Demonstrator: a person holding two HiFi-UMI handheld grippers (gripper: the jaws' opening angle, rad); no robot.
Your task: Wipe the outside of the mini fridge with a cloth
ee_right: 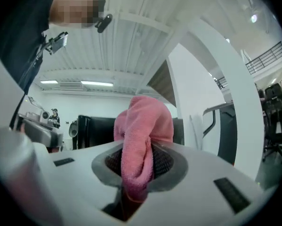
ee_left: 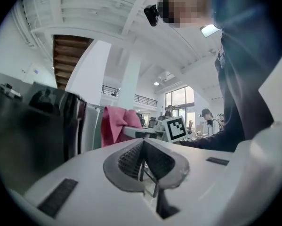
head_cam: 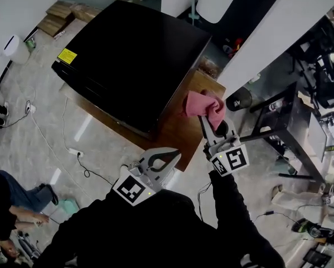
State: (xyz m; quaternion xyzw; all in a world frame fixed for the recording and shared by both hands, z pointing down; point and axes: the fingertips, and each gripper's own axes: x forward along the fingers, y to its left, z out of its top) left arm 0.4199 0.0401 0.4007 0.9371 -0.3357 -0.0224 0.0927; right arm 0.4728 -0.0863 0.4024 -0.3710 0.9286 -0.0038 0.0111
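Pale tiled floor with cables lies around a low wooden stand [head_cam: 180, 128], and the black mini fridge [head_cam: 127, 54] sits on it, its yellow-labelled end toward the picture's left. The right gripper [head_cam: 204, 118] pinches a pink cloth [head_cam: 203, 106], which is bunched lengthwise along the jaws and points away from the person. The cloth is just beside the fridge's right edge; contact is unclear. The left gripper [head_cam: 175, 153] is pressed together on nothing, close to the body.
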